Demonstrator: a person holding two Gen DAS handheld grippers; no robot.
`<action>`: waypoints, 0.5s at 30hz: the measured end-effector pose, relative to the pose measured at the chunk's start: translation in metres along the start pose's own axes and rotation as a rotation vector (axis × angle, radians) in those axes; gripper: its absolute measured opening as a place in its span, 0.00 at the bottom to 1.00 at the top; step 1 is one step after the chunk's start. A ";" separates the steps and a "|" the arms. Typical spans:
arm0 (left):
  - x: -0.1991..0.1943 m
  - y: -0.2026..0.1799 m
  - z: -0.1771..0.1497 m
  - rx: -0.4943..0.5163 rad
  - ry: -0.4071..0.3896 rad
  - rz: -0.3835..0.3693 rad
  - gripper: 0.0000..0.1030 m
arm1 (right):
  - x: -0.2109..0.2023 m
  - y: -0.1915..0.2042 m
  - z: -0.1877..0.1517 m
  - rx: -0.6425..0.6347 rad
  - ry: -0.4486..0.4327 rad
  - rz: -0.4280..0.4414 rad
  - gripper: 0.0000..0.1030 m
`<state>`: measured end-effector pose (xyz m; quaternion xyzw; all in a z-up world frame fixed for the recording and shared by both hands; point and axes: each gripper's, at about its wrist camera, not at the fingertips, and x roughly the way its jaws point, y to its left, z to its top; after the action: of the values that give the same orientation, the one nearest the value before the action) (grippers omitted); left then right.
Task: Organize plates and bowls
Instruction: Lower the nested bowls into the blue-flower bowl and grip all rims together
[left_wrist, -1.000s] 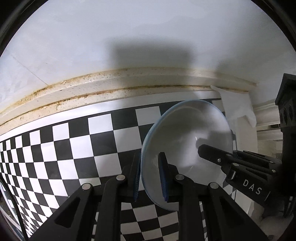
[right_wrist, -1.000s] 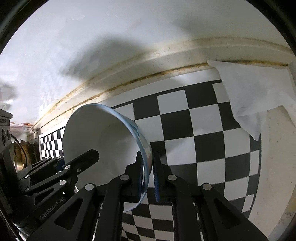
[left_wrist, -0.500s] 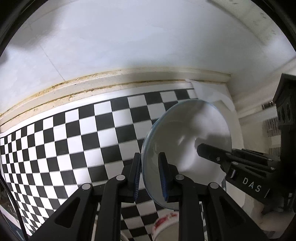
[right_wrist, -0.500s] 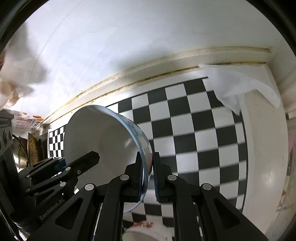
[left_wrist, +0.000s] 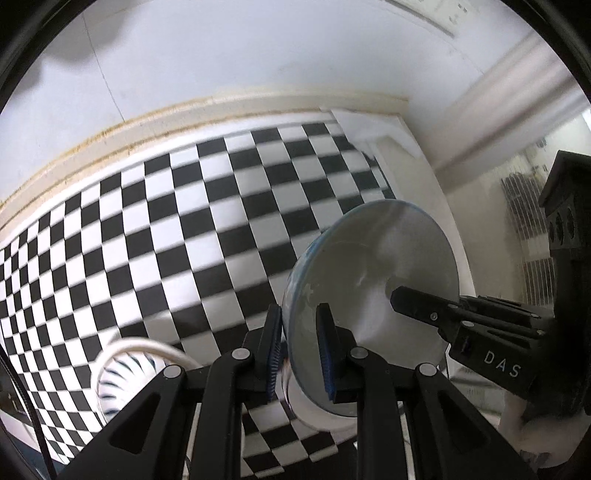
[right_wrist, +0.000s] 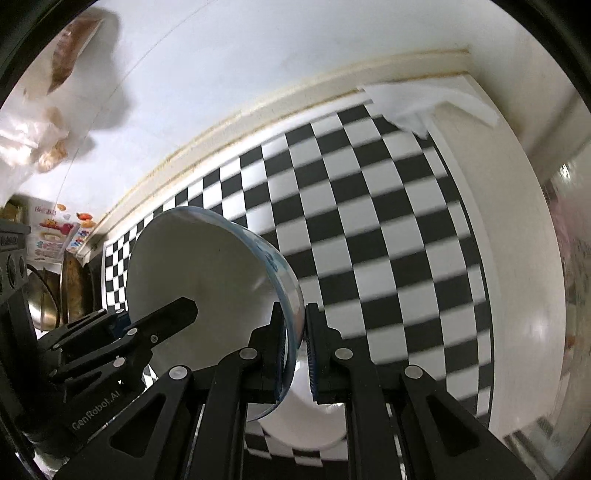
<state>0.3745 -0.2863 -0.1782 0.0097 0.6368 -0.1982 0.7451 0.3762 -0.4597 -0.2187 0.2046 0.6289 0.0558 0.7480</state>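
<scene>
Both grippers clamp opposite rims of one tilted white, blue-rimmed bowl (left_wrist: 373, 269): the left gripper (left_wrist: 298, 350) and right gripper (right_wrist: 295, 350) hold it above the checkered countertop's (left_wrist: 207, 229) near edge; a second white bowl (right_wrist: 314, 417) sits directly beneath.

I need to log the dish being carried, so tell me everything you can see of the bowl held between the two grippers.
The bowl is white inside and looks like glazed ceramic, with a pale blue rim. It is empty, tipped on its side and held in the air above the checkered mat. The left gripper and the right gripper each clamp its rim at opposite sides, jaws shut on the wall. Nothing else touches it.
</scene>
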 end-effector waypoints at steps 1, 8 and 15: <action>0.002 -0.001 -0.006 0.002 0.010 -0.002 0.16 | 0.001 -0.002 -0.009 0.006 0.006 -0.001 0.11; 0.021 -0.008 -0.043 0.022 0.077 0.006 0.16 | 0.019 -0.015 -0.058 0.033 0.060 -0.013 0.11; 0.040 -0.010 -0.058 0.029 0.127 0.018 0.16 | 0.034 -0.028 -0.085 0.054 0.099 -0.027 0.12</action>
<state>0.3206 -0.2915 -0.2248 0.0387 0.6797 -0.1998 0.7047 0.2967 -0.4534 -0.2712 0.2132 0.6689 0.0389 0.7110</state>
